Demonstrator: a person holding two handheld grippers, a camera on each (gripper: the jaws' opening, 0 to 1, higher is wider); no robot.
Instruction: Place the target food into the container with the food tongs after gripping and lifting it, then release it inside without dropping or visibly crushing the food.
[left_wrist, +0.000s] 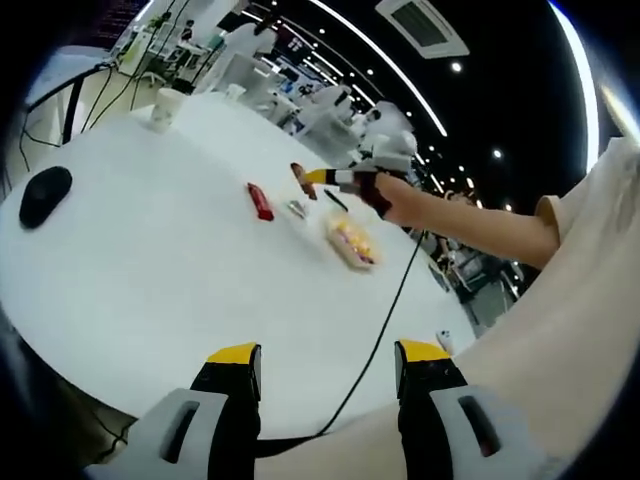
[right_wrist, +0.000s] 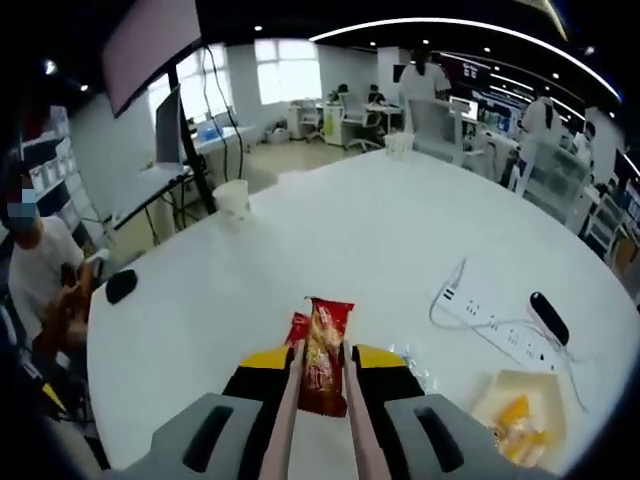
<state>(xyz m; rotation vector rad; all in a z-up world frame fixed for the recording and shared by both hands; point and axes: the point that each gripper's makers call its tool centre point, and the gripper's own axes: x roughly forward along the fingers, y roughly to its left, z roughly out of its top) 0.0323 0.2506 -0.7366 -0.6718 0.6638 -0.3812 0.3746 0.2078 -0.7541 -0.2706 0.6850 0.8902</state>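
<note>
Right gripper (right_wrist: 320, 385): squeezes pink food tongs (right_wrist: 318, 420) narrow, so their tips pinch a red snack packet (right_wrist: 325, 355) lifted off the table (right_wrist: 380, 230).
Container (right_wrist: 520, 415): yellow-filled tray, lower right, near; likely the drop point.
Left gripper (left_wrist: 328, 365): jaws wide, empty, held back over the table edge.
Risk: a harder squeeze could crush the packet.

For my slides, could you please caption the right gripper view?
Tongs in the right gripper hold a red snack packet above the white table.
</note>
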